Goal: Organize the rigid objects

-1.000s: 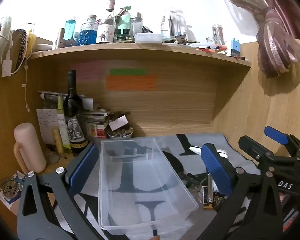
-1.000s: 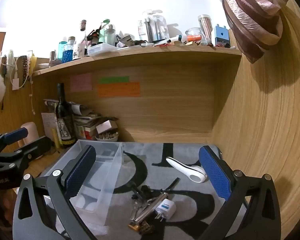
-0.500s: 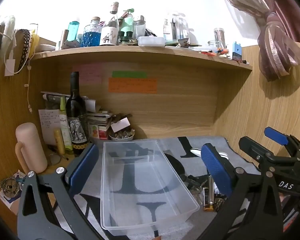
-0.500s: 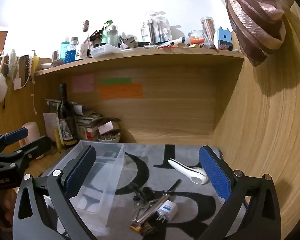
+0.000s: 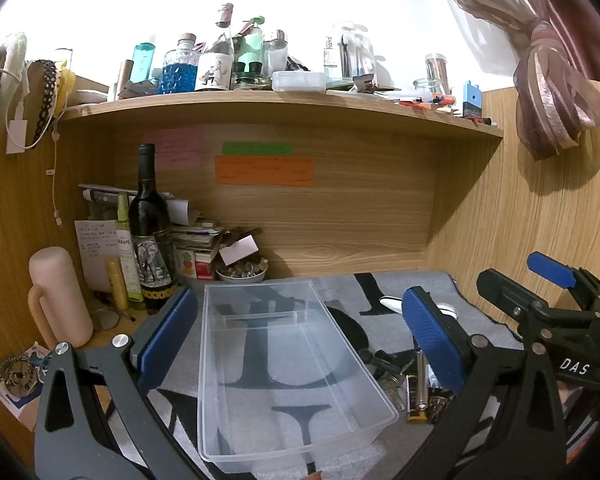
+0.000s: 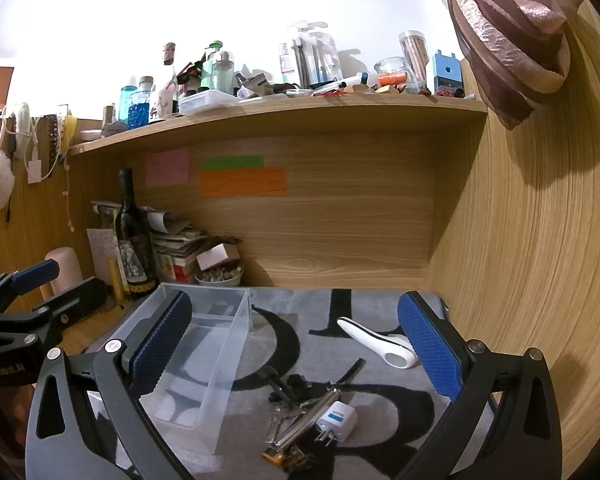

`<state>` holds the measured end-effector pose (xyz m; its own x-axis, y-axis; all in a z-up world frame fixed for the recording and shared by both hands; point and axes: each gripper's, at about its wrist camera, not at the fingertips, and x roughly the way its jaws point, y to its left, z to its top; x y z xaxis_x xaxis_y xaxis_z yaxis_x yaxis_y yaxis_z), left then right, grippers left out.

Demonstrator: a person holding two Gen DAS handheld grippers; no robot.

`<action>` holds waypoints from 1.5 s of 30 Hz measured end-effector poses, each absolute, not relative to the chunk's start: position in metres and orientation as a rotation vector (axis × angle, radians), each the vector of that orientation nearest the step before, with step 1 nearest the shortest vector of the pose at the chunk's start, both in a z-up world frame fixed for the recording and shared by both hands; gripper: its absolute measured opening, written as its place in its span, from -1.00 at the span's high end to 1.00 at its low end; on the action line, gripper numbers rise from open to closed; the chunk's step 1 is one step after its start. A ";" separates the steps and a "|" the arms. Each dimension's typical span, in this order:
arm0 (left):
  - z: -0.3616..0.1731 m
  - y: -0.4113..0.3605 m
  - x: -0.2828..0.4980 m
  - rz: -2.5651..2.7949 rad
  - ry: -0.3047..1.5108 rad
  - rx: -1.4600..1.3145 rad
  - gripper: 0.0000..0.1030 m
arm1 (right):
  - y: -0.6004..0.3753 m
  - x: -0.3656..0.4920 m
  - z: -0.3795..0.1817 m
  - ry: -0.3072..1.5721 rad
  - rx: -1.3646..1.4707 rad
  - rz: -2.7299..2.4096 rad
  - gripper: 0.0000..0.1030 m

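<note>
My left tongs had matte black arms with triangular cut-outs, silver screws at the joints and blue dimpled pads. My right tongs matched them, with the same blue textured pads; white lettering "DAS" marked their black body.

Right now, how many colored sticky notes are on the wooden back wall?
3: a pink note at the left, a green note to its right, and an orange note just below the green. None seems hidden.

Home desk nook, cluttered shelf, wine bottle
</note>
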<state>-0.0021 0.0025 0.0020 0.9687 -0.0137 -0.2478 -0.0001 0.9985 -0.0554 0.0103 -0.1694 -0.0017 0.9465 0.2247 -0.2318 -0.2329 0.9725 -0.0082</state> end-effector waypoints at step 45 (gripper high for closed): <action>-0.002 0.002 0.003 -0.004 0.242 -0.050 -1.00 | -0.164 0.007 0.003 0.225 -0.030 0.236 -1.00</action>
